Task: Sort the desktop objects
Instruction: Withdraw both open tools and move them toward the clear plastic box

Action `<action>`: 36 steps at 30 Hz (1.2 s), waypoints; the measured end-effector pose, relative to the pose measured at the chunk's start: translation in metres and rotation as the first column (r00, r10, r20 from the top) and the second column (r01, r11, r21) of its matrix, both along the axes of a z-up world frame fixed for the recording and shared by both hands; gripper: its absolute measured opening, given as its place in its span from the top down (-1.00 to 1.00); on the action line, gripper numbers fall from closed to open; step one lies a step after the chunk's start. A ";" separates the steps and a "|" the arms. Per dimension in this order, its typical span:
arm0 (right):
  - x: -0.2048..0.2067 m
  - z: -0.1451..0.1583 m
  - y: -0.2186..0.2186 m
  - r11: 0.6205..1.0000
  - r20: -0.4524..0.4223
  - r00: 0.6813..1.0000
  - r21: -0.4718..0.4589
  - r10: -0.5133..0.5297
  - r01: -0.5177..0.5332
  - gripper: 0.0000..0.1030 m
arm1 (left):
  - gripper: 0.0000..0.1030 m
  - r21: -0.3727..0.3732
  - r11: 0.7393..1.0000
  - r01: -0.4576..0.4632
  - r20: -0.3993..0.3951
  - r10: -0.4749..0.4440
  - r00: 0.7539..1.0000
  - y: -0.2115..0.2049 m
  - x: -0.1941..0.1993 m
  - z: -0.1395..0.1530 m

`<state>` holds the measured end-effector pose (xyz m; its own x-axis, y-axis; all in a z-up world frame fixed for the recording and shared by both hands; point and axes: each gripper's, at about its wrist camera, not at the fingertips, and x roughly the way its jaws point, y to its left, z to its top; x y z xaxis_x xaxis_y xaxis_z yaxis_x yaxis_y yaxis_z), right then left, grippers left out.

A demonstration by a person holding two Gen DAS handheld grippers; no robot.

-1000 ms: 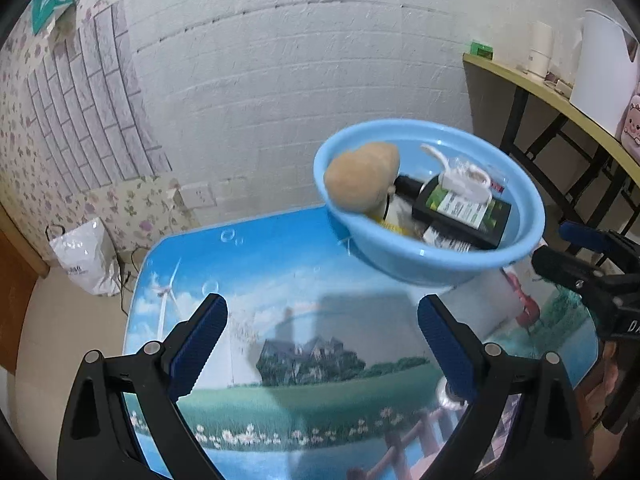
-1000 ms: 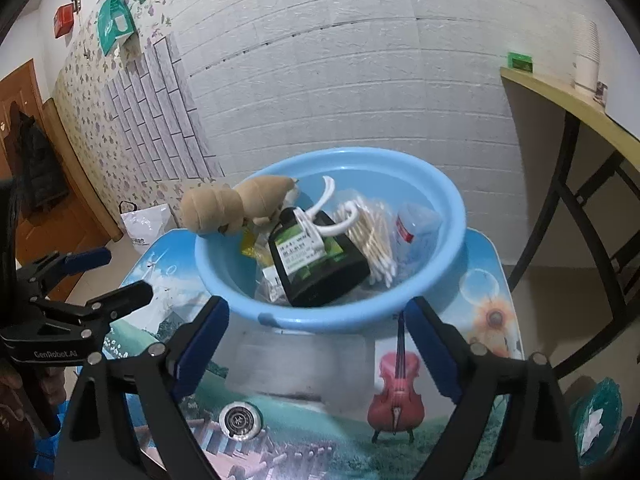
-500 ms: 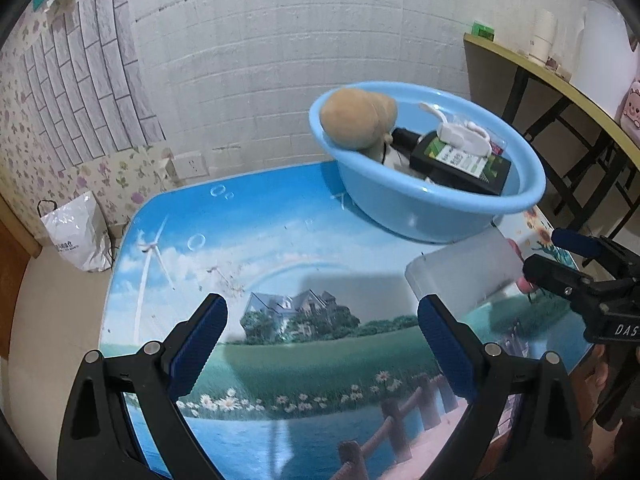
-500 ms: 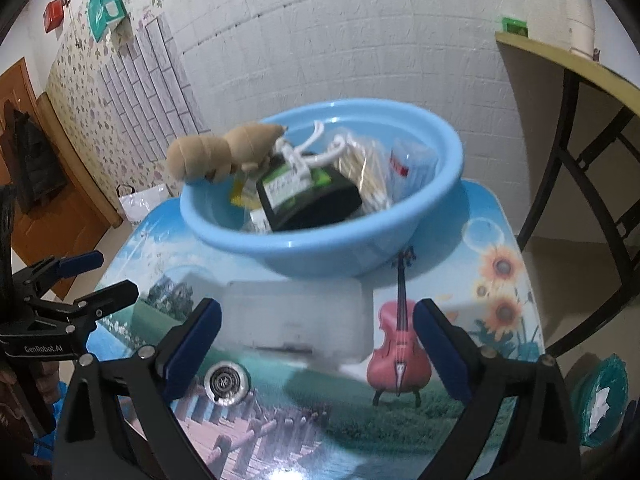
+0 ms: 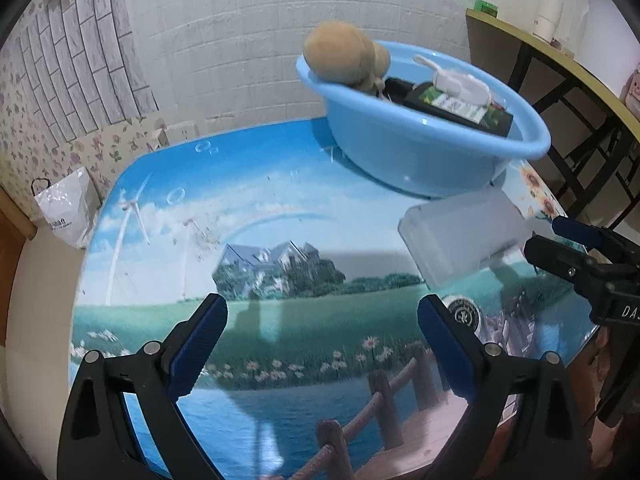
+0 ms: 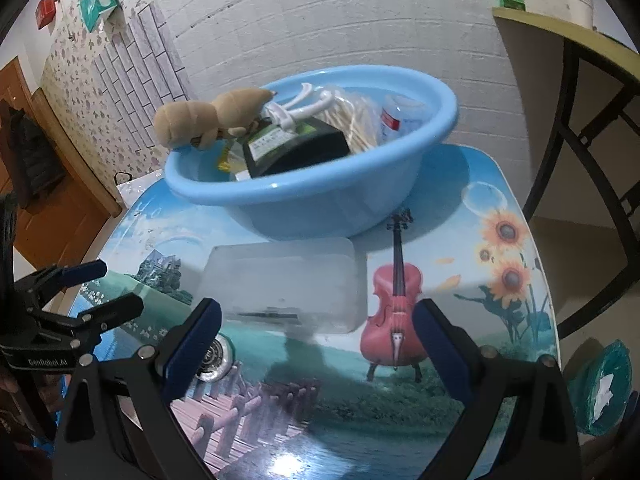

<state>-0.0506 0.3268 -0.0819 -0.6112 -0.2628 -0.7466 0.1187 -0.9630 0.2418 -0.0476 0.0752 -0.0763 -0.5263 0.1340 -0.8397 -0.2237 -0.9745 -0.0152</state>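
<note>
- The left gripper (image 5: 322, 334) is hovering released over the picture-printed counter (image 5: 240, 216), grasping nothing
- The right gripper (image 6: 316, 334) is likewise gaping wide, just short of the frosted plastic box (image 6: 280, 284) sitting near the blue basin (image 6: 320, 196)
- Only the right view is showing cotton swabs (image 6: 360, 120) and a small bottle (image 6: 394, 118) inside the basin, behind the plush toy (image 6: 208, 118)
</note>
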 end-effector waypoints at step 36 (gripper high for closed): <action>0.004 -0.017 -0.001 1.000 0.036 0.999 0.003 0.006 -0.006 -0.92 | -0.87 0.018 0.989 0.147 0.015 -0.147 0.989 0.048 0.011 -0.032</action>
